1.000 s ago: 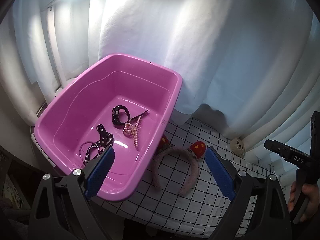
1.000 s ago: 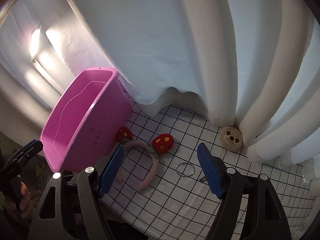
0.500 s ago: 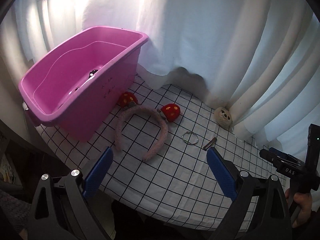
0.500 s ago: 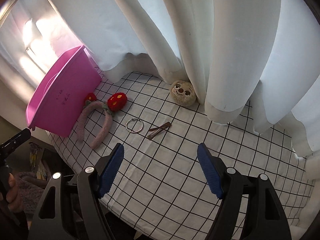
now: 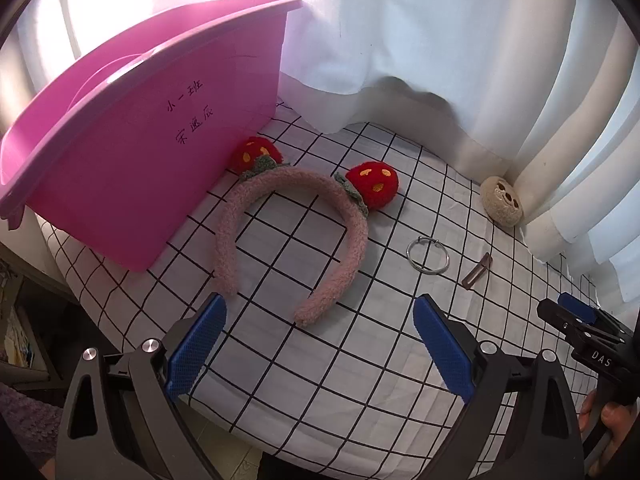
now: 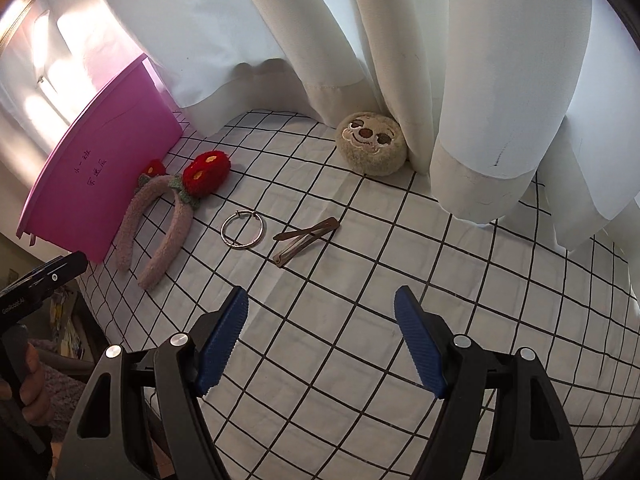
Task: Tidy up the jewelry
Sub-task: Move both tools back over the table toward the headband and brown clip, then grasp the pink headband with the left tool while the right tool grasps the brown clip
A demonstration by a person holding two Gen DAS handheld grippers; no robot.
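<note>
A fuzzy pink headband [image 5: 288, 232] [image 6: 160, 236] with two red strawberry ears lies on the checked cloth beside the pink tub [image 5: 132, 128] [image 6: 100, 172]. To its right rest a silver bangle [image 5: 427, 255] [image 6: 243, 231] and a brown hair clip [image 5: 477, 271] [image 6: 306, 238]. My left gripper [image 5: 318, 334] hangs open just short of the headband's ends, nothing between its blue pads. My right gripper [image 6: 320, 330] is open over bare cloth, nearer than the clip and bangle. The tub's inside is hidden from both views.
A round beige plush face [image 5: 502, 200] [image 6: 370, 148] sits against the white curtain [image 6: 460, 80] at the back. The table's near edge [image 5: 280, 440] drops off below the grippers. A hand [image 6: 24, 376] holds the other tool at the left.
Both grippers have come down toward the cloth; the left view swung from over the tub's inside to the headband, the right view toward the clip and bangle. Jaws kept the same width.
</note>
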